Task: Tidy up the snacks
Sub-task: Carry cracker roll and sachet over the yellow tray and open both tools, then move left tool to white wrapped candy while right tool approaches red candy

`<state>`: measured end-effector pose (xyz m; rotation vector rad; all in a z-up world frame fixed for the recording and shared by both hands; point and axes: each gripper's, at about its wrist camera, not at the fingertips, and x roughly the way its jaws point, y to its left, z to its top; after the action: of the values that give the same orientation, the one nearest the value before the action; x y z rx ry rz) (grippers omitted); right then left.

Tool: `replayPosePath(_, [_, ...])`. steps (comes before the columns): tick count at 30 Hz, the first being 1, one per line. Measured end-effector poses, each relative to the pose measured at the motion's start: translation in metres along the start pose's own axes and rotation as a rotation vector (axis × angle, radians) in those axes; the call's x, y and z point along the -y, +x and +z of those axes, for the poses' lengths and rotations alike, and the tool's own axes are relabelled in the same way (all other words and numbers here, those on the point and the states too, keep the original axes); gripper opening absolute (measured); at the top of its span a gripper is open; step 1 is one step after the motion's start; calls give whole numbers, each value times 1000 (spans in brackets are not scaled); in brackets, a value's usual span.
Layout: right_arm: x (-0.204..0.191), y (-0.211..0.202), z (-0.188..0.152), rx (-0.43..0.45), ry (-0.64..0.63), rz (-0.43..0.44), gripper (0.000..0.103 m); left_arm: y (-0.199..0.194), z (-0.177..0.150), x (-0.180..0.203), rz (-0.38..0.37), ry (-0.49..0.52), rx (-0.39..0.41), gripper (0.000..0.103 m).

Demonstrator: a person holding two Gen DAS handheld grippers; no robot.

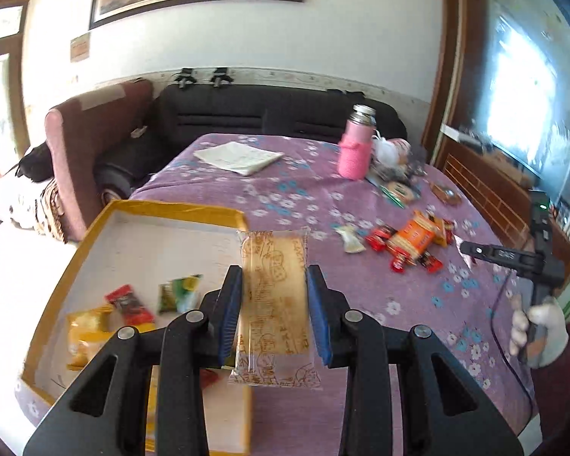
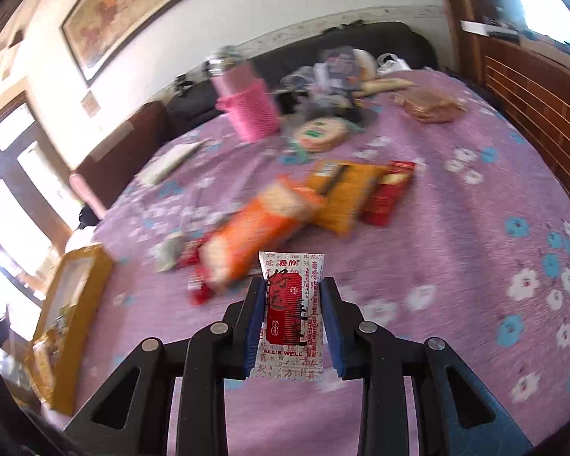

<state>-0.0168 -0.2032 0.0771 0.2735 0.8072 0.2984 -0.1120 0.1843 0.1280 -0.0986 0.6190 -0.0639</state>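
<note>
My left gripper (image 1: 273,277) is shut on a clear-wrapped tan cake packet (image 1: 273,304), held above the right edge of the yellow box (image 1: 95,235). Several snacks lie in that box: a red packet (image 1: 130,304), a green packet (image 1: 178,292) and a yellow packet (image 1: 85,332). My right gripper (image 2: 293,288) is shut on a white and red snack packet (image 2: 290,315) and hangs over the purple flowered tablecloth (image 2: 456,258). Loose snacks lie beyond it: an orange cracker pack (image 2: 258,224), a yellow pack (image 2: 342,193) and a red pack (image 2: 389,193). The right gripper (image 1: 471,249) also shows in the left wrist view.
A pink bottle (image 1: 355,144) stands at the far side with a heap of bags (image 1: 397,163) beside it. White papers (image 1: 239,156) lie at the back. The box (image 2: 72,296) sits at the table's left edge. A gloved hand (image 1: 537,332) holds the right tool.
</note>
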Motion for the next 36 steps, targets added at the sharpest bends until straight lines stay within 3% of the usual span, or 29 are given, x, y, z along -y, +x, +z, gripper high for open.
replayPosePath(5, [-118,-15,19,-25,-130,203,30,15,26,-58,46,-65,-19,31])
replayPosePath(9, [-202,10,20,-111,-195,342,30,53,42,-102,61,-131,-89,31])
replayPosePath(13, [-266,64,4,-219,-251,356,30,92,36,-134,56,-212,-164,31])
replayPosePath(16, [-299,111,-10,-294,-277,320,30,117,27,-153,44,-269,-213,31])
replayPosePath(22, [-337,174,-20,-326,-339,209,30,146,20,-172,28,-330,-294,32])
replayPosePath(28, [-347,205,-29,-370,-369,177,33,132,22,-171,-13,-330,-273,33])
replayPosePath(33, [-339,177,-21,-290,-356,214,34,77,28,-159,-9,-352,-151,38])
replayPosePath(36, [-321,134,-14,-189,-347,260,41,37,24,-146,-38,-403,-79,54])
